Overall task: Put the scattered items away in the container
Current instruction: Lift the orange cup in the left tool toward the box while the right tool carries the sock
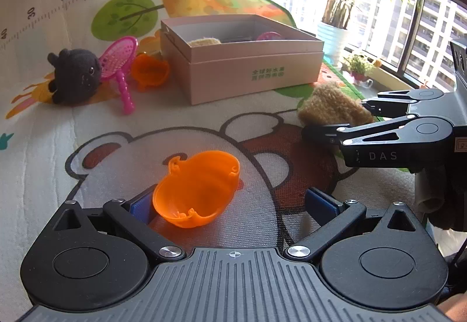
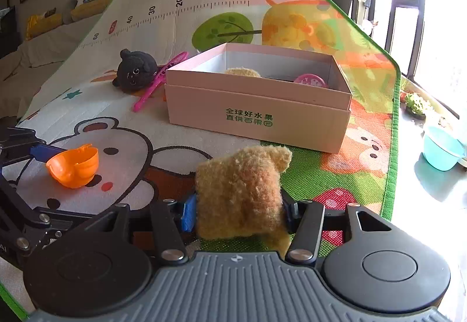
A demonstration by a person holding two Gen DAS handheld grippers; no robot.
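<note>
Two black grippers fill the foreground over a cartoon play mat (image 2: 204,18). Beyond them sits an open pink box (image 2: 256,114), already holding a few small items. Nearer, the right gripper (image 2: 236,214) has its blue pads pressed against both sides of a tan fuzzy plush toy (image 2: 239,193), clenching it on the mat. Smaller, the left gripper (image 1: 230,205) stands spread wide, one blue fingertip (image 1: 140,208) touching an orange plastic cup (image 1: 195,187) lying loose between its fingers.
</note>
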